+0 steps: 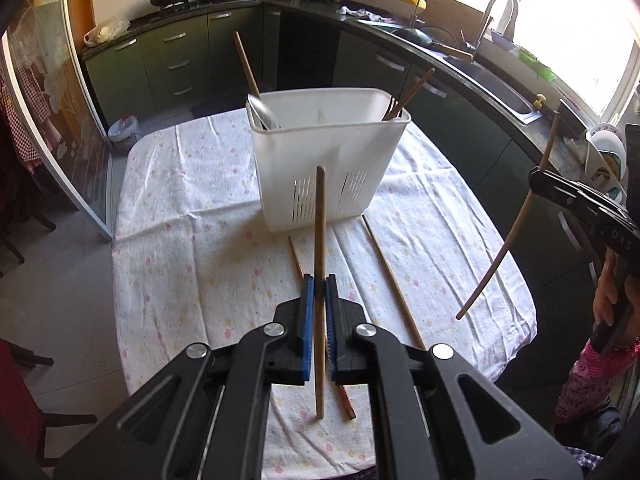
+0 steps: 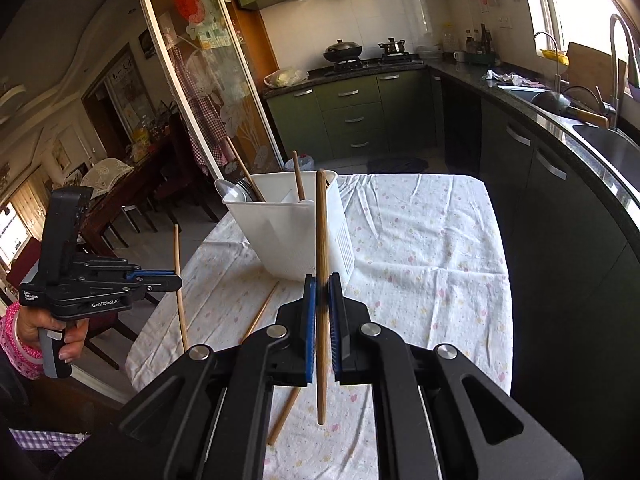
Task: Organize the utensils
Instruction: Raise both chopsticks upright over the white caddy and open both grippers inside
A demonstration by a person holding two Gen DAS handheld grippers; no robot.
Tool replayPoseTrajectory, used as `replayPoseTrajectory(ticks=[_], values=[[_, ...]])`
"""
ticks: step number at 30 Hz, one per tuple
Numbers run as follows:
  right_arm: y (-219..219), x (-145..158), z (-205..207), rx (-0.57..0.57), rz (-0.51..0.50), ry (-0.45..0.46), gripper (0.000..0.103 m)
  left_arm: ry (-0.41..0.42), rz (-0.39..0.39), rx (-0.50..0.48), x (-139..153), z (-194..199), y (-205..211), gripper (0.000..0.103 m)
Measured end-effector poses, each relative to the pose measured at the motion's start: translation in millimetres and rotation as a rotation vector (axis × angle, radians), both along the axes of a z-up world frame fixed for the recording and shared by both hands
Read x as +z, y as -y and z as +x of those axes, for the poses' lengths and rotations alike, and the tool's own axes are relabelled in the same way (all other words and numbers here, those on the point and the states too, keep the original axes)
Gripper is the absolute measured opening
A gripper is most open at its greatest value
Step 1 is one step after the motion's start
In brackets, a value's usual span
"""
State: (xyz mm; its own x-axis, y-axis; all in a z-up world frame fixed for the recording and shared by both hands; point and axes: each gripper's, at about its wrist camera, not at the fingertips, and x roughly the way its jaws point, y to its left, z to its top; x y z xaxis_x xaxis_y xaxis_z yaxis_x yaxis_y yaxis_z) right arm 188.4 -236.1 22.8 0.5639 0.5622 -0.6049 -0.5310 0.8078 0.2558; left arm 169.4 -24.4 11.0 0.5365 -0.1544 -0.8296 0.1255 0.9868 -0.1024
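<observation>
Left hand-held gripper (image 1: 320,286) clamped on a wooden chopstick (image 1: 320,240), held roughly upright, clear of the surface (image 1: 180,240), just in front of the white utensil caddy (image 1: 320,160). Right hand-held gripper (image 2: 322,286) likewise closed on a second chopstick (image 2: 322,232), upright, off to the caddy's right and near side. Caddy standing on the cloth-covered surface, divided inside; left compartment holding a metal spoon (image 1: 262,112) and a chopstick (image 1: 246,62), right compartment holding another chopstick (image 1: 412,92). Two loose chopsticks flat on the cloth in front of the caddy: one (image 1: 394,284) to the right of centre, one (image 1: 297,256) partly hidden under the left gripper.
</observation>
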Motion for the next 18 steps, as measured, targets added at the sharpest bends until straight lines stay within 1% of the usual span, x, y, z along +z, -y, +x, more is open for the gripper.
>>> replayPoseTrajectory(ticks=[9, 13, 18], values=[[-8, 21, -14, 0.028, 0.011, 0.038, 0.007, 0.123, -0.017, -0.022, 44, -13, 3, 0.005], [-8, 26, -16, 0.035, 0.019, 0.039, 0.007, 0.190, -0.025, -0.026, 72, -11, 3, 0.005], [-11, 35, -18, 0.038, 0.022, 0.052, 0.007, 0.270, -0.067, -0.024, 116, 2, 1, 0.005]])
